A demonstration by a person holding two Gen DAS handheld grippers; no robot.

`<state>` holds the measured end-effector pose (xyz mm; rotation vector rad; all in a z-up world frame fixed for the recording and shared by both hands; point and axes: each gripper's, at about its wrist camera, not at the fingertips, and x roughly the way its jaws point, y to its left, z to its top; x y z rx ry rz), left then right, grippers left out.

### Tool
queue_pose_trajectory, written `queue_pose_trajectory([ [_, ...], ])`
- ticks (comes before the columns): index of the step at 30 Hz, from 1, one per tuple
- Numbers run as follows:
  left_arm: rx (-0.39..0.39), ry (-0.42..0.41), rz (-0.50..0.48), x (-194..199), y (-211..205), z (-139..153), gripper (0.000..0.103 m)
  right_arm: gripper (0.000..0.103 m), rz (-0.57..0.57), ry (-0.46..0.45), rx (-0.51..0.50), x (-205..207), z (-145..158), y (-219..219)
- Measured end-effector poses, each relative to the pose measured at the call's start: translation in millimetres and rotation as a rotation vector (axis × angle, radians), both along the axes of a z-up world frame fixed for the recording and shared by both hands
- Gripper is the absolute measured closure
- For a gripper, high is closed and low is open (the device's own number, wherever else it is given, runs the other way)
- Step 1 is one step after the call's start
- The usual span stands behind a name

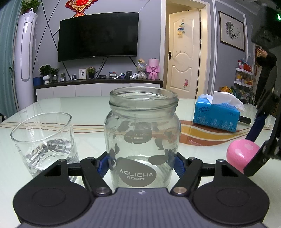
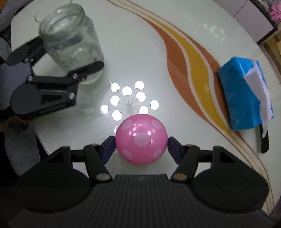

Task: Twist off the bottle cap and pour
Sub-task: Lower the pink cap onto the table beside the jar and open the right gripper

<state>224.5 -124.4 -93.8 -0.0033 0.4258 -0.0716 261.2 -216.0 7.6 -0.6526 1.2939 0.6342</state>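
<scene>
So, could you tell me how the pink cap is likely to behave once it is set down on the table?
The pink cap looks domed and glossy, so it would probably roll or rock on the smooth table. It may also slip between the right gripper pads.

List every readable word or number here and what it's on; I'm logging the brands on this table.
"BOLICHA GOOD": grey oval label on the glass jar.
"200": corner of the blue tissue pack; its Chinese brand characters are too blurred to read.
Red wall ornament: characters unreadable.
</scene>
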Motion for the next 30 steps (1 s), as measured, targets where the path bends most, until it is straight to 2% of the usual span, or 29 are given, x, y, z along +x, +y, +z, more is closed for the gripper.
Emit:
queue_pose_trajectory([
  [11, 0.007, 0.002, -0.001, -2, 1, 1, 0.03, 0.037, -0.009, 0.017, 0.005, -3, -8, -7],
  [14, 0.008, 0.002, -0.002, -2, 2, 1, 0.03, 0.036, -0.023, 0.019, 0.008, 20, -31, -12],
  [21, 0.008, 0.001, -0.002, -5, 4, 0, 0.03, 0.029, -0.032, -0.002, 0.008, 29, -37, -18],
  [27, 0.009, 0.001, -0.002, -6, 5, 0, 0.03, 0.019, -0.076, -0.095, 0.074, 28, -26, -25],
  [30, 0.007, 0.0, -0.003, -7, 7, 0, 0.03, 0.018, -0.122, -0.166, 0.133, 18, -24, -26],
])
